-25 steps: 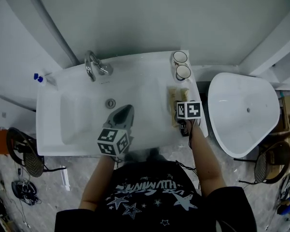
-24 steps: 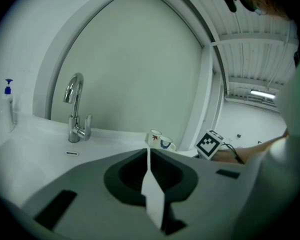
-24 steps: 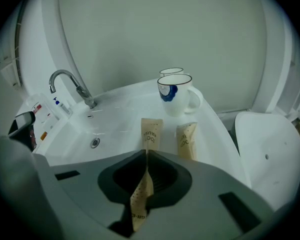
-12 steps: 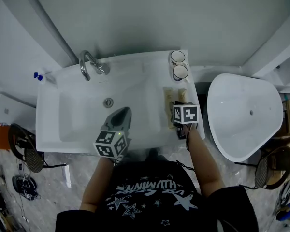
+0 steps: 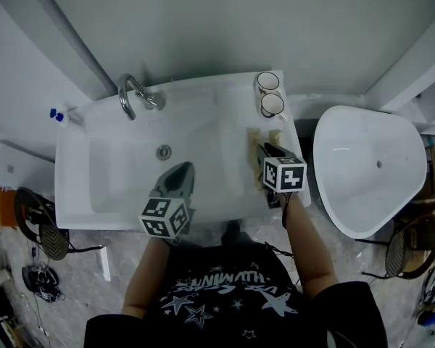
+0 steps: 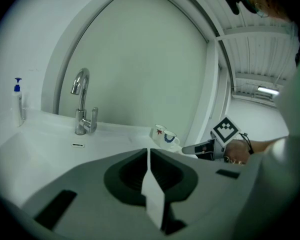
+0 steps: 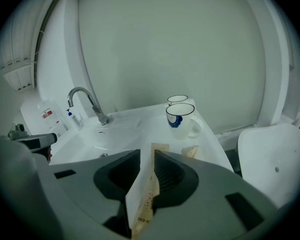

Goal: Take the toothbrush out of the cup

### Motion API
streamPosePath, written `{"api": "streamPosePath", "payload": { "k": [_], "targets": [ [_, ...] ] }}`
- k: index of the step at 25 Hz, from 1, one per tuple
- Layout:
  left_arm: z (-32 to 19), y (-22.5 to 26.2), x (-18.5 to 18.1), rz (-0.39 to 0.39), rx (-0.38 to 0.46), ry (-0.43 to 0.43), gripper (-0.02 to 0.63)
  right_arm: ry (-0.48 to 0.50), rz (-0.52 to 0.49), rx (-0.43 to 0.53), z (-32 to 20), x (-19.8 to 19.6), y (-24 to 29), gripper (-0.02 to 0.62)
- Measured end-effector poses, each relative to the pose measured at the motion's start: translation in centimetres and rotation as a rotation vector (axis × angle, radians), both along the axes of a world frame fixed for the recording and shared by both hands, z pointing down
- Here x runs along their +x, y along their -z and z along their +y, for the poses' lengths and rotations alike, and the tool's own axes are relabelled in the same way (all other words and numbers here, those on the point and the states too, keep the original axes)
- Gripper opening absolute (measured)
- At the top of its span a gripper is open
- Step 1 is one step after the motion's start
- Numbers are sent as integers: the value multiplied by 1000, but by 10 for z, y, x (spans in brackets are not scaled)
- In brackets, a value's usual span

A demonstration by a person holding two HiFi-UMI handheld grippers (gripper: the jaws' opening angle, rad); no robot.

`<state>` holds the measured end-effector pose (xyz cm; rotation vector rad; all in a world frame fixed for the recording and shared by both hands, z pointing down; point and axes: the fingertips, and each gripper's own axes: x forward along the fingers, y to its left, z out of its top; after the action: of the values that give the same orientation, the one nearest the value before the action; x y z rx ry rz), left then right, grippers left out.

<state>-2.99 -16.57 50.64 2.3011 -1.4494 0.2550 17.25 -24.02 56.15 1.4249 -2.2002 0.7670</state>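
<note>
Two white cups (image 5: 273,105) stand at the back right corner of the sink (image 5: 80,194); the nearer one (image 7: 181,119) bears a blue mark. I see no toothbrush standing in either. A flat tan packet (image 5: 257,145) lies on the sink's right ledge, with a smaller tan piece (image 7: 190,151) beside it. My right gripper (image 5: 267,151) hovers just above the packet. Its jaws are opening, and through the gap (image 7: 146,154) the packet shows below, free of the pads. My left gripper (image 5: 181,174) hangs over the basin, shut on nothing (image 6: 149,151).
A chrome faucet (image 5: 134,96) stands at the sink's back left, with the drain (image 5: 164,151) in the basin in front of it. A pump bottle (image 5: 58,114) sits at the far left corner. To the right of the sink is a white rounded fixture (image 5: 366,169).
My right gripper has lifted off the ledge and its jaws have parted, while the tan packet stays lying on the ledge. The left gripper has hardly moved.
</note>
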Motion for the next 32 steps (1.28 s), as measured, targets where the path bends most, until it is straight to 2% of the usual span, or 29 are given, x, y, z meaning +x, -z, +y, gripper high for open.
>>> {"api": "streamPosePath", "payload": {
  "k": [7, 12, 18, 32],
  "targets": [
    [9, 5, -38, 12, 12, -89, 29, -113, -38, 78, 16, -29, 28, 73],
    [18, 11, -75, 25, 36, -133, 29, -109, -42, 116, 35, -72, 41, 31],
    [29, 9, -112, 44, 40, -171, 29, -102, -65, 168, 61, -116, 47, 23],
    [86, 3, -178, 78, 39, -353, 29, -237, -56, 158, 159, -193, 38, 18]
  ]
}}
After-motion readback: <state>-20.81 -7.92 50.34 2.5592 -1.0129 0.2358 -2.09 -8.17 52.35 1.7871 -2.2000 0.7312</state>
